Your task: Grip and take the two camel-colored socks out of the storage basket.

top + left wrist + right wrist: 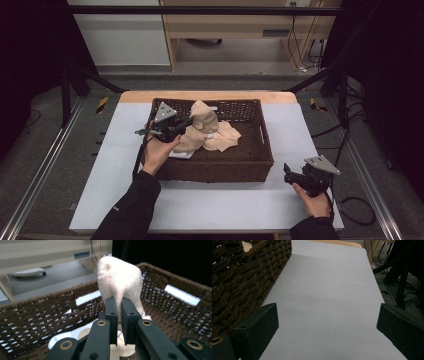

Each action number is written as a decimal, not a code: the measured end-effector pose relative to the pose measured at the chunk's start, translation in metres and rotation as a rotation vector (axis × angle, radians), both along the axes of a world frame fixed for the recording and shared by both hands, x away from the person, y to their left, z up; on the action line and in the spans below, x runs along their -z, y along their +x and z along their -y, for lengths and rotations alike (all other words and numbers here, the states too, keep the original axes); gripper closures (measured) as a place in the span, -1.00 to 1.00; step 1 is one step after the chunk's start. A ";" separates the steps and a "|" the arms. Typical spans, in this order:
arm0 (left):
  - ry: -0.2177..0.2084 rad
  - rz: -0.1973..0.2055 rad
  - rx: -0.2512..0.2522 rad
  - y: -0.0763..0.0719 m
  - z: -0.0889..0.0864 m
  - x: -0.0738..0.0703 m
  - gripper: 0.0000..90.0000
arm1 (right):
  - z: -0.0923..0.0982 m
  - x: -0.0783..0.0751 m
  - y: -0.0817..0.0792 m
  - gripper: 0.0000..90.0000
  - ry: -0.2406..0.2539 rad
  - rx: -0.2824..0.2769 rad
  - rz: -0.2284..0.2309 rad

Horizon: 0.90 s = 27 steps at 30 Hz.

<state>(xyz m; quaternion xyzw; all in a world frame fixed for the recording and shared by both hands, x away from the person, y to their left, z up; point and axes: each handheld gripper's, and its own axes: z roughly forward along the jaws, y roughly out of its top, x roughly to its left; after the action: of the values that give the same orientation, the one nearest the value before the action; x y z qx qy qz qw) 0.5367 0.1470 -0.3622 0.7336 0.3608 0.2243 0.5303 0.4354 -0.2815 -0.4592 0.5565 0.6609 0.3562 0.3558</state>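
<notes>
Step in hand: lifting beige sock [117, 280] from basket [250, 165], left gripper [119, 312] clamped on it. Right gripper [327, 322] wide apart (idle). Next, probably: clearing the rim.

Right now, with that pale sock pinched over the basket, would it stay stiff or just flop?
Probably flop: the sock folds over above the left hand-held gripper and drapes down. It looks light, thin knit. It likely won't slip, since the jaws pinch it tightly above the basket.

A pale sheet [210, 200] covers the wooden tabletop [207, 95]; a light wood cabinet [235, 25] stands beyond on grey floor [45, 165]; cables [357, 210] trail at right
</notes>
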 end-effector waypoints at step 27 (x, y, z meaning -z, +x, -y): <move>-0.087 0.129 0.109 -0.084 -0.025 -0.048 0.87 | 0.001 -0.001 -0.001 -0.91 -0.005 0.008 0.003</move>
<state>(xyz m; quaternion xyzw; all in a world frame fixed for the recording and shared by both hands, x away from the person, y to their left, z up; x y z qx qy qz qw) 0.4524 0.1718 -0.3141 0.7126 0.2950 0.2260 0.5951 0.4343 -0.2824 -0.4586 0.5579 0.6590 0.3538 0.3595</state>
